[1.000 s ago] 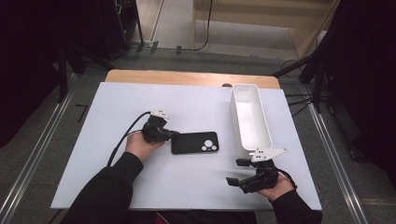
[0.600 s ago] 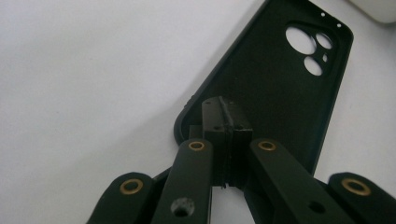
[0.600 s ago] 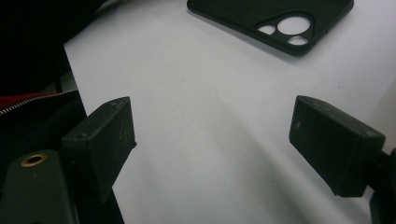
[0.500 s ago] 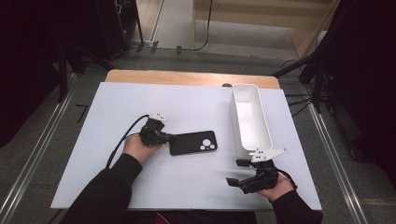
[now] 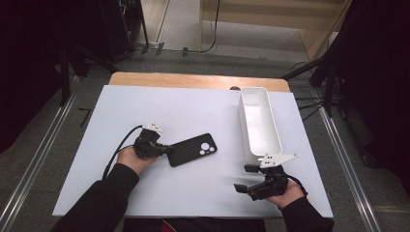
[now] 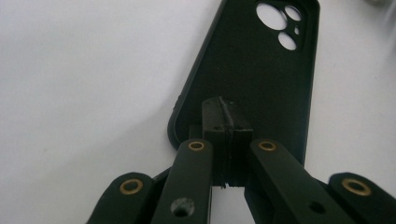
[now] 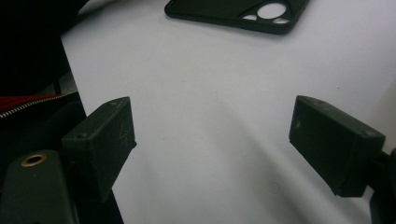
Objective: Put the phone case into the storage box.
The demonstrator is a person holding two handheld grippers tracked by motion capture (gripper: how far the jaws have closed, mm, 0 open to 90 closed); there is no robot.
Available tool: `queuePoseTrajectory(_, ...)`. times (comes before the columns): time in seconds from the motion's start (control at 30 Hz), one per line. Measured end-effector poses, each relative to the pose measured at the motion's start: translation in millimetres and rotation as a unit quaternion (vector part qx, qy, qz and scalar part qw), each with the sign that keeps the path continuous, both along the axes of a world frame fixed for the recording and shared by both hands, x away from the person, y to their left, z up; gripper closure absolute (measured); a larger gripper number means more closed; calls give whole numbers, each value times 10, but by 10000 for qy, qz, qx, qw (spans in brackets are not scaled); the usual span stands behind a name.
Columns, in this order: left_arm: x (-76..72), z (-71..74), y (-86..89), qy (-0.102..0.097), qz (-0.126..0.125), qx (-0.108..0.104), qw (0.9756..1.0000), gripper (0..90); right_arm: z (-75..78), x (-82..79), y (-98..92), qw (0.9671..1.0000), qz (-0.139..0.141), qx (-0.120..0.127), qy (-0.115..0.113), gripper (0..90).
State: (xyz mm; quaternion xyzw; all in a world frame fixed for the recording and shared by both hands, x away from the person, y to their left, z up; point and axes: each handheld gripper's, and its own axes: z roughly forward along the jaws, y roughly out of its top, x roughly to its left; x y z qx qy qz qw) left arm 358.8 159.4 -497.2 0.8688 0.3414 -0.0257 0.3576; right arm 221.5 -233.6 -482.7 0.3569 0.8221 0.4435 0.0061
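A black phone case (image 5: pixel 193 150) lies on the white table (image 5: pixel 183 111), tilted, with its camera holes at the right end. My left gripper (image 5: pixel 167 151) is shut on the rim at the case's left end. In the left gripper view the two pads (image 6: pixel 219 121) press together on the near end of the phone case (image 6: pixel 252 70). At the table's front right, my right gripper (image 5: pixel 245 178) rests open and points left, with only bare table between its jaws. The right gripper view has the open right gripper (image 7: pixel 212 140) and, farther off, the phone case (image 7: pixel 233 11).
A long white bin (image 5: pixel 261 121) stands at the right of the table, just behind the right hand. A wooden strip (image 5: pixel 193 79) runs along the table's far edge. Metal rails lie on the floor at both sides.
The left gripper has drawn the phone case slightly left and turned it, so its camera end now points up and to the right. The right gripper has not moved.
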Motion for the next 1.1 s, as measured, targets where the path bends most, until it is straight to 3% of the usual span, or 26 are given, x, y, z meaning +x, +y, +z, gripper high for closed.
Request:
queuePoseTrajectory(0.17,-70,8,59,18,16,42,10000,891,2,1,-3,10000,4,2,0,127)
queuePoseTrajectory(0.4,-146,2,145,143,80,-60,9998,892,1,4,-6,10000,-16,0,3,127)
queuePoseTrajectory(0.57,-112,4,174,418,118,-223,9988,869,2,6,-5,10000,-17,1,-1,127)
queuePoseTrajectory(0.77,-128,87,210,325,26,-439,9985,814,3,9,-8,10000,-22,0,7,127)
queuePoseTrajectory(0.9,-137,170,239,296,-48,-670,9973,698,4,8,-15,10000,-82,20,-17,127)
queuePoseTrajectory(1.1,-212,272,265,148,-160,-847,9962,437,8,10,-26,9999,-130,15,-9,127)
